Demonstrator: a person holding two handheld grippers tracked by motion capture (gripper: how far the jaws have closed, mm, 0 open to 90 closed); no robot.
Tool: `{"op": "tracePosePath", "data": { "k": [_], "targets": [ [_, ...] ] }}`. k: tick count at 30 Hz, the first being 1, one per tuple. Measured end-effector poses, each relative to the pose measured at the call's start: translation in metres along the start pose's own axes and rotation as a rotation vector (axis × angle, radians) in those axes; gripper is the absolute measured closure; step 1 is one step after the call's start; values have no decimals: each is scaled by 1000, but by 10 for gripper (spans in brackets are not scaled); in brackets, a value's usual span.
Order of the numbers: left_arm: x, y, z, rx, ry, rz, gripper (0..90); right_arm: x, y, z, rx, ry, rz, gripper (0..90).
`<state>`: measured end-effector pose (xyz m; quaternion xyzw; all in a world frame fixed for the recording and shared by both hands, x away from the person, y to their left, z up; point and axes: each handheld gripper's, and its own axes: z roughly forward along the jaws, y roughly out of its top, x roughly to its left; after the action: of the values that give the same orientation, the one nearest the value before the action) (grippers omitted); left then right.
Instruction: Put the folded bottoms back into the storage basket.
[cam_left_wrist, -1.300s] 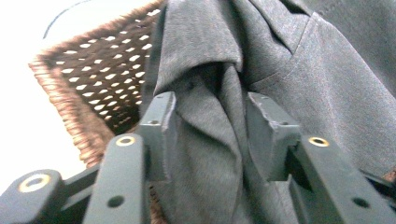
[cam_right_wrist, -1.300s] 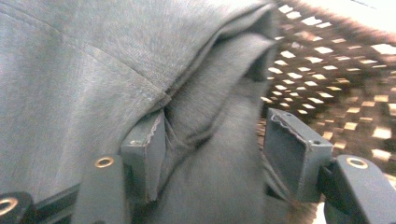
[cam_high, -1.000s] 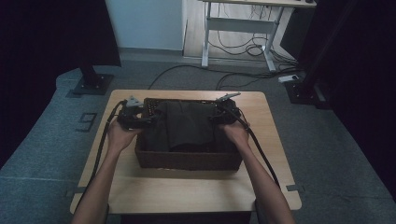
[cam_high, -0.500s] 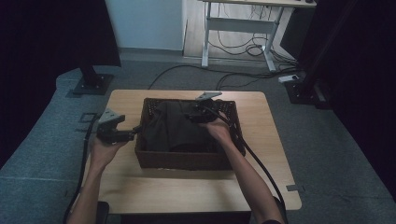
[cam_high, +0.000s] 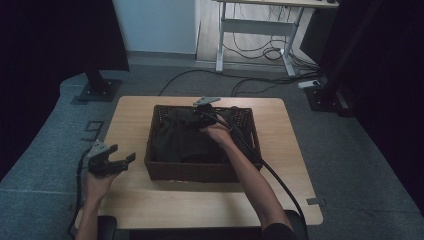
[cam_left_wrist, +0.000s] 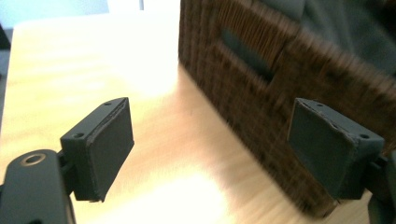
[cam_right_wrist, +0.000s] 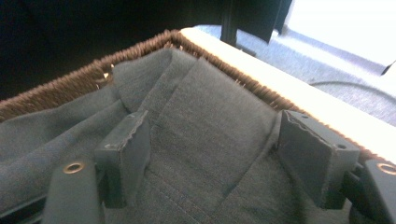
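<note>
Dark cloth (cam_high: 185, 140) fills basket (cam_high: 200, 171); right gripper (cam_right_wrist: 224, 154), jaws just opening and empty, should press folds down; left gripper (cam_high: 107, 161) jaws apart.

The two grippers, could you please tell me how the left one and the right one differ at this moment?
The left gripper is outside the woven basket, over the wooden table beside its left wall; the right gripper is inside the basket, over the dark cloth. The left gripper's fingers have nothing but table behind them, while the right gripper's fingers rest against the cloth. Both are open and hold nothing.
</note>
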<state>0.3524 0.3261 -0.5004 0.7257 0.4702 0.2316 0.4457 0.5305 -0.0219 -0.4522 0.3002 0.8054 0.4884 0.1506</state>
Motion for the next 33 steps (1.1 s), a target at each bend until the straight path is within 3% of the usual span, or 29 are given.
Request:
{"op": "tracePosePath", "data": {
  "k": [7, 21, 28, 33],
  "targets": [
    [6, -13, 5, 42, 1, -20, 140, -3, -7, 14, 46, 1, -23, 266],
    [1, -16, 16, 99, -5, 21, 139, -3, -25, 39, 170, -6, -44, 289],
    [2, -20, 19, 121, -23, 9, 138, -4, -34, 44, 218, -9, -55, 311],
    [4, -25, 21, 155, -12, 9, 131, -2, -31, 41, 220, -12, -95, 292]
  ]
}}
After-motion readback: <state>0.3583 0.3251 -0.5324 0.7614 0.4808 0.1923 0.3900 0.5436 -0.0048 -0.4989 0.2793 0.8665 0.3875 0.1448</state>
